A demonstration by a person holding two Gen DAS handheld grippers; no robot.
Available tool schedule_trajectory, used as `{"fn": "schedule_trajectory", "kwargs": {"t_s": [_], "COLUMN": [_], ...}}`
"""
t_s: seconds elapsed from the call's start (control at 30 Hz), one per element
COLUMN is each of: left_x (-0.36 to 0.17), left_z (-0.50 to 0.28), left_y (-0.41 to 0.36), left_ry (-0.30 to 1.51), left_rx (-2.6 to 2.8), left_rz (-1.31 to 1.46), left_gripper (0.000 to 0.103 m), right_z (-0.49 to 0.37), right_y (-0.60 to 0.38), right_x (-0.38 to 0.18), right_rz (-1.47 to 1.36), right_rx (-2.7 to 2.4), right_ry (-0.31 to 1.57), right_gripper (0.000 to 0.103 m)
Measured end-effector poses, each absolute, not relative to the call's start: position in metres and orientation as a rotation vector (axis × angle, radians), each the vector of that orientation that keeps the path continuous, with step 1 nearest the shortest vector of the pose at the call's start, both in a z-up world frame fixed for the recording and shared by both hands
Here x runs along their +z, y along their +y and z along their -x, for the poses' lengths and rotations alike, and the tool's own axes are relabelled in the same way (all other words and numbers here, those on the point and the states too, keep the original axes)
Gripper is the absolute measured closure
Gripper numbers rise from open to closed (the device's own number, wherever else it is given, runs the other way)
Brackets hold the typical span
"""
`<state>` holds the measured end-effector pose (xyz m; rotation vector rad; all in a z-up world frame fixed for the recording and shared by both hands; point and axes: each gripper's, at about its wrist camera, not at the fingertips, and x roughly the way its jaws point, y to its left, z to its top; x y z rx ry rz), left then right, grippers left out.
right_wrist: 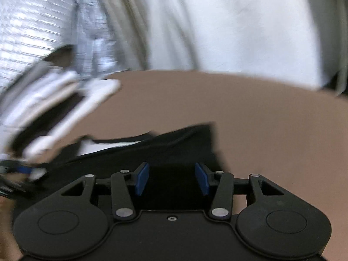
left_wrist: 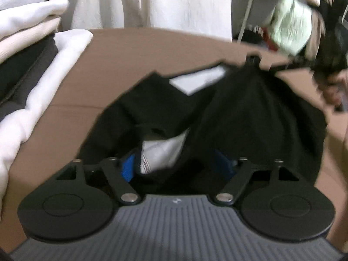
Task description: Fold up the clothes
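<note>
Surface: brown table top point(left_wrist: 134, 50), plain and matte.
Centre of table: black garment point(left_wrist: 250, 113) with white patches, rumpled, resting on the brown.
Left of garment: stack of folded white, cream and dark clothes point(left_wrist: 32, 65) along the table's edge.

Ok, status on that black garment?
Left gripper open, black garment bunched between its jaws. Right gripper at garment's far edge, grip unclear. White pile alongside, not touching.

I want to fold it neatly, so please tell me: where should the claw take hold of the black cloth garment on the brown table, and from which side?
Grip the black cloth garment at its raised far corner, coming from the right. That edge stands up off the brown table, so the pads could probably close on it.
</note>
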<state>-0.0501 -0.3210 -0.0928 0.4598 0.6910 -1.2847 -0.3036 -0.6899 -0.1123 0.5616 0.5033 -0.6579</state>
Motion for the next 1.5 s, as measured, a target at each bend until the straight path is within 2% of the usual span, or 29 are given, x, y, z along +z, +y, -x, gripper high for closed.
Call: {"fn": "schedule_trajectory", "kwargs": {"t_s": [0.07, 0.13, 0.17, 0.2, 0.27, 0.33, 0.4, 0.43, 0.5, 0.57, 0.63, 0.67, 0.7, 0.77, 0.93, 1.0, 1.07, 1.13, 1.17, 1.23, 1.3, 1.33, 1.37, 1.4, 1.5], "left_x": [-0.099, -0.098, -0.096, -0.094, -0.092, -0.09, -0.086, -0.086, -0.089, -0.093, -0.093, -0.09, -0.086, -0.073, -0.023, -0.017, -0.028, -0.057, -0.074, -0.095, -0.095, -0.09, -0.085, -0.081, -0.074], "left_z": [0.054, 0.049, 0.047, 0.046, 0.047, 0.05, 0.052, 0.052, 0.048, 0.042, 0.038, 0.041, 0.047, 0.059, 0.054, 0.039, 0.022, 0.008, 0.002, -0.007, -0.012, -0.013, -0.013, -0.013, -0.004], "left_y": [-0.33, -0.332, -0.332, -0.332, -0.331, -0.331, -0.332, -0.333, -0.336, -0.339, -0.339, -0.34, -0.343, -0.345, -0.329, -0.331, -0.34, -0.357, -0.364, -0.366, -0.353, -0.345, -0.338, -0.331, -0.315], "left_ry": [0.652, 0.677, 0.693, 0.7, 0.694, 0.686, 0.658, 0.634, 0.61, 0.64, 0.675, 0.676, 0.663, 0.619, 0.548, 0.58, 0.643, 0.688, 0.699, 0.72, 0.758, 0.778, 0.792, 0.803, 0.848], "left_rx": [-1.208, -1.192, -1.195, -1.192, -1.178, -1.159, -1.131, -1.114, -1.094, -1.091, -1.101, -1.094, -1.076, -1.048, -1.05, -1.02, -0.989, -0.876, -0.792, -0.694, -0.709, -0.732, -0.751, -0.765, -0.798], "left_rz": [-0.52, -0.47, -0.455, -0.461, -0.478, -0.487, -0.493, -0.494, -0.491, -0.48, -0.454, -0.467, -0.492, -0.514, -0.311, -0.251, -0.254, -0.355, -0.414, -0.473, -0.426, -0.388, -0.353, -0.324, -0.277], "left_gripper": [0.024, 0.041, 0.06, 0.067, 0.072, 0.072, 0.059, 0.056, 0.047, 0.05, 0.083, 0.094, 0.095, 0.096, 0.096, 0.096, 0.094, 0.077, 0.061, 0.06, 0.059, 0.057, 0.05, 0.043, 0.041], "right_z": [0.307, 0.309, 0.31, 0.31, 0.311, 0.308, 0.3, 0.296, 0.287, 0.274, 0.263, 0.263, 0.265, 0.277, 0.312, 0.322, 0.324, 0.323, 0.318, 0.309, 0.305, 0.306, 0.312, 0.317, 0.345], "right_y": [-0.692, -0.692, -0.692, -0.693, -0.694, -0.699, -0.707, -0.711, -0.72, -0.734, -0.744, -0.741, -0.737, -0.727, -0.724, -0.732, -0.742, -0.751, -0.751, -0.747, -0.74, -0.737, -0.733, -0.73, -0.729], "right_x": [-0.115, -0.114, -0.115, -0.115, -0.118, -0.123, -0.128, -0.131, -0.136, -0.136, -0.136, -0.135, -0.133, -0.124, -0.098, -0.096, -0.101, -0.106, -0.108, -0.111, -0.108, -0.105, -0.102, -0.099, -0.094], "right_rz": [-0.579, -0.573, -0.573, -0.578, -0.576, -0.56, -0.542, -0.533, -0.516, -0.501, -0.484, -0.471, -0.462, -0.445, -0.458, -0.511, -0.565, -0.594, -0.565, -0.531, -0.497, -0.489, -0.495, -0.501, -0.675], "right_rx": [-0.649, -0.675, -0.686, -0.694, -0.719, -0.741, -0.73, -0.725, -0.721, -0.743, -0.763, -0.768, -0.773, -0.766, -0.677, -0.693, -0.74, -0.792, -0.823, -0.874, -0.923, -0.945, -0.963, -0.981, -0.981], "right_ry": [0.512, 0.509, 0.504, 0.497, 0.495, 0.512, 0.536, 0.548, 0.577, 0.622, 0.653, 0.637, 0.616, 0.525, 0.294, 0.233, 0.24, 0.267, 0.313, 0.393, 0.45, 0.462, 0.457, 0.452, 0.377], "right_gripper": [0.051, 0.051, 0.051, 0.051, 0.05, 0.05, 0.049, 0.048, 0.04, 0.04, 0.056, 0.084, 0.086, 0.087, 0.09, 0.097, 0.097, 0.097, 0.097, 0.093, 0.072, 0.067, 0.061, 0.061, 0.061]}}
